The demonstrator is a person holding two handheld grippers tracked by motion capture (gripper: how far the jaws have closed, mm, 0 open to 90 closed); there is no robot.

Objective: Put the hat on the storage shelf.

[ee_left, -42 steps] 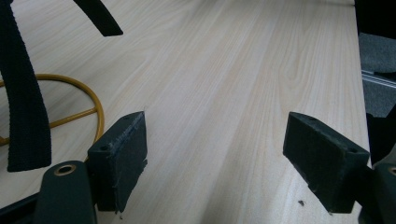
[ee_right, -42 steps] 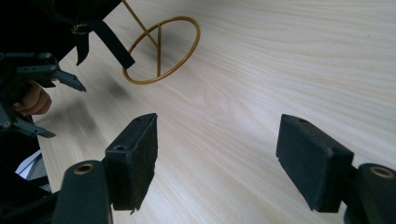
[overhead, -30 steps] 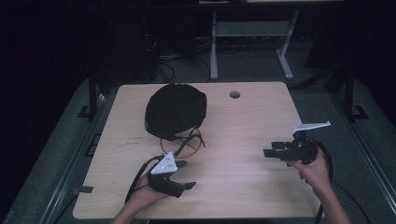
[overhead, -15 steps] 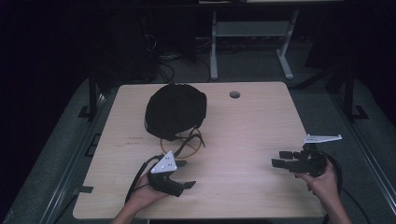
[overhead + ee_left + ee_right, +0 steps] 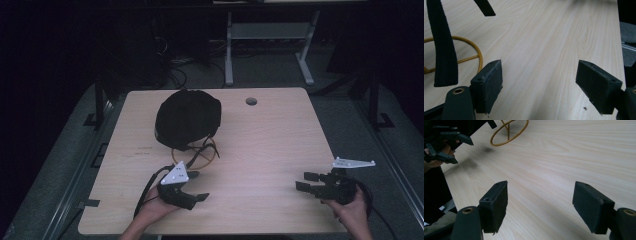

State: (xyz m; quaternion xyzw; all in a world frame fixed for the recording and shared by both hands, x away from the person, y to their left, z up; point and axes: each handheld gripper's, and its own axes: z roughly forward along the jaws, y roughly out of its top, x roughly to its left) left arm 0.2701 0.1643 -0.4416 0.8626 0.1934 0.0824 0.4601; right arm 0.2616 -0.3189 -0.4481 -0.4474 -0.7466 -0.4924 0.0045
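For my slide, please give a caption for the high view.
Two open grippers, left and right, rest near a black cap on a stand.

The tabletop (image 5: 280,145) is pale wood with a fine straight grain and a smooth, slightly shiny finish. The hat (image 5: 188,118) looks like matt black cloth. Its strap (image 5: 442,45) is black woven cloth with a ribbed texture. The ring (image 5: 509,132) under it is thin yellow wire, smooth. Both tongs, left (image 5: 539,82) and right (image 5: 540,205), have matt black plastic jaws with rough, foam-like pads.
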